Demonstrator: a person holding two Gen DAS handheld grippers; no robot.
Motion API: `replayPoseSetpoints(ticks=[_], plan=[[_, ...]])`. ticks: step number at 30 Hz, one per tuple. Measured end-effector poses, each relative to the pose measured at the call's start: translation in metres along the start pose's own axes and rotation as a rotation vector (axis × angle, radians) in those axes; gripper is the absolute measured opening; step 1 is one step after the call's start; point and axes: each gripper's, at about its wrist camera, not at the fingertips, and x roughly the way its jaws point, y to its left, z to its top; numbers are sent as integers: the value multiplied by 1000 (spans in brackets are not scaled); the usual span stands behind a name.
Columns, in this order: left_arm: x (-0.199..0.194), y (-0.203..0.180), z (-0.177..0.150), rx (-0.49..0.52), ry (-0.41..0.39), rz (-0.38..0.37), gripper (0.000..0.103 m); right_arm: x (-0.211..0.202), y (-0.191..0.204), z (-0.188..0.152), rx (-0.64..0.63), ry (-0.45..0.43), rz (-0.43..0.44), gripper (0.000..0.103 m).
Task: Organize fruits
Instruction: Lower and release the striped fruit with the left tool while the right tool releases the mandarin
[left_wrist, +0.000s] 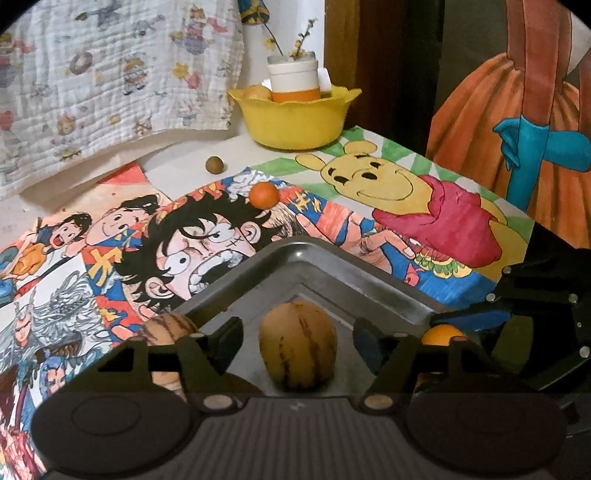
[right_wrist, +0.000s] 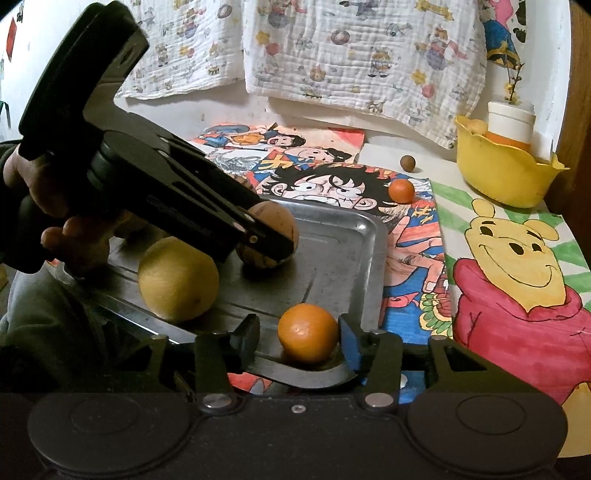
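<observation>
Left hand-held gripper (left_wrist: 297, 341) is held open astride the striped fruit (left_wrist: 297, 345) on the tray (left_wrist: 369, 273), long axis upright, dead ahead. Right hand-held gripper (right_wrist: 299, 334) is open; the orange (right_wrist: 307, 332) is seen touching its right finger.

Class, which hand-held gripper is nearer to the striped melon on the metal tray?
Left. The left hand-held gripper has its open fingers on either side of the striped melon; the right hand-held gripper brackets the orange at the tray's near edge.
</observation>
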Motion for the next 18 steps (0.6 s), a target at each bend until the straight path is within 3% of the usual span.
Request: replayPoseSetpoints(ticks=[4,6,10,18], plan=[[-15,0,-2,-20,-34,7,83,-5,3,0,3,-15,-1,62],[-24,1,-5,-34,-53,4,88,-8,3,0,4,-25,-8,74],[-43,3,-12,-67,-90,19,98,-15,3,-1,20,-46,-12,80],[-86,7,-35,-132,-158,88,102,-24,9,0,49,-87,11,96]])
